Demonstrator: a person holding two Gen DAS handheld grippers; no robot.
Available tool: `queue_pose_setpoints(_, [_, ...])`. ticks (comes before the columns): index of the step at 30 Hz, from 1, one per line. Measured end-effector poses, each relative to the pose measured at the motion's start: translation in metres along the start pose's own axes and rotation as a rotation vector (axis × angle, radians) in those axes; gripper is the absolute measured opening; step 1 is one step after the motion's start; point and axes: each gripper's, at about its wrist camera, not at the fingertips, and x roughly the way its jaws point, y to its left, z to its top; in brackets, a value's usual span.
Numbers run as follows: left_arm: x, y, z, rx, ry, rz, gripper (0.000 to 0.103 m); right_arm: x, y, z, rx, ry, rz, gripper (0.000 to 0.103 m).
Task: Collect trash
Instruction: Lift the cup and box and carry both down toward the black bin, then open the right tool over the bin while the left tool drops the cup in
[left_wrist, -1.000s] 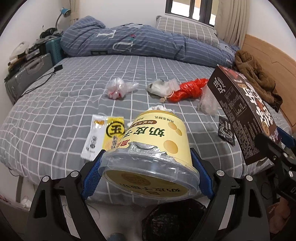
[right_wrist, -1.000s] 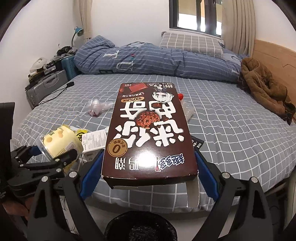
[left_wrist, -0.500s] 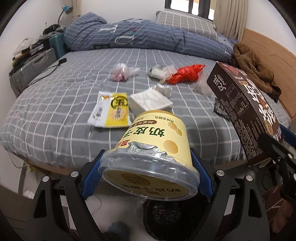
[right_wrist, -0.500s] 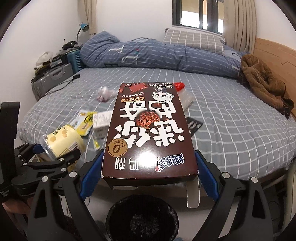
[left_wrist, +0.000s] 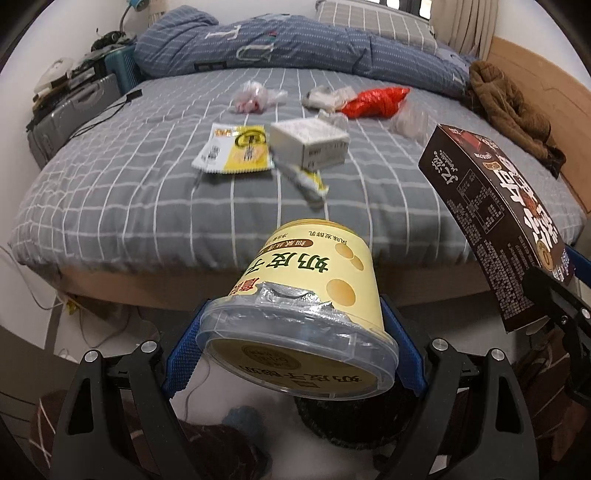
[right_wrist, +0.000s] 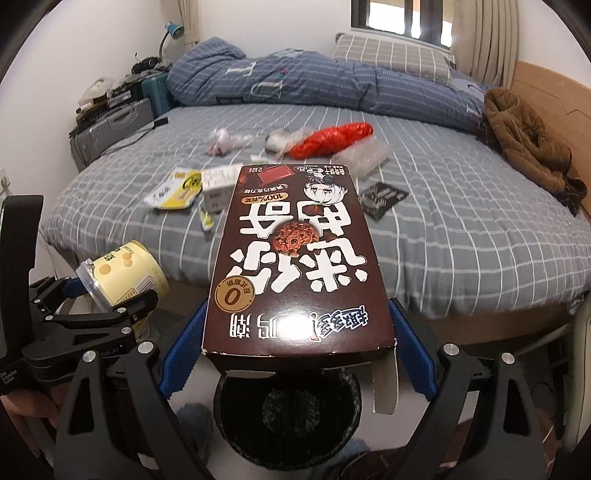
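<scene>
My left gripper (left_wrist: 293, 356) is shut on a yellow yogurt tub (left_wrist: 306, 295), its torn foil lid facing the camera. The tub (right_wrist: 122, 273) and that gripper (right_wrist: 110, 295) also show at the left of the right wrist view. My right gripper (right_wrist: 297, 354) is shut on a flat dark brown snack box (right_wrist: 295, 266), seen too at the right edge of the left wrist view as the box (left_wrist: 495, 221). Both hang past the foot of the bed, over a black bin (right_wrist: 288, 413) on the floor; the bin (left_wrist: 343, 421) is mostly hidden under the tub.
On the grey checked bed (left_wrist: 129, 192) lie a yellow wrapper (left_wrist: 236, 153), a white carton (left_wrist: 310, 142), a red bag (left_wrist: 373, 101), clear plastic bags (left_wrist: 253, 96) and a black sachet (right_wrist: 382, 195). A brown coat (right_wrist: 528, 147) lies at the right, a suitcase (right_wrist: 110, 133) at the left.
Both grippers have drawn back from the bed and sunk, each keeping its load. The bed's edge and the floor have come into view, and the black bin shows more fully below the box.
</scene>
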Motion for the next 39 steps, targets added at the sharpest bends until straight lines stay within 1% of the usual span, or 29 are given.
queue_pose_setpoints(5, [0.012,-0.001,-0.021,0.014,0.056,0.001,0.085,0.002,0.003,-0.022,-0.014,0.046,0.003,0.088])
queue_pose_setpoints(11, [0.033,-0.001,-0.032,0.039,0.098,0.007,0.085,0.018,0.003,-0.04,-0.027,0.128,0.014,0.088])
queue_pose_setpoints(15, [0.058,0.006,-0.042,0.014,0.172,0.006,0.085,0.035,0.002,-0.054,-0.033,0.19,0.015,0.088])
queue_pose_setpoints(23, [0.095,0.018,-0.051,-0.014,0.249,0.009,0.085,0.081,-0.006,-0.072,0.009,0.338,0.016,0.088])
queue_pose_setpoints(30, [0.129,0.016,-0.063,-0.001,0.324,-0.004,0.085,0.117,-0.004,-0.084,-0.001,0.43,-0.009,0.088])
queue_pose_setpoints(34, [0.141,0.02,-0.07,0.0,0.356,0.007,0.085,0.132,-0.003,-0.091,0.009,0.476,-0.005,0.088])
queue_pose_setpoints(39, [0.145,0.032,-0.076,-0.026,0.374,0.011,0.085,0.162,0.0,-0.097,0.018,0.554,-0.009,0.088])
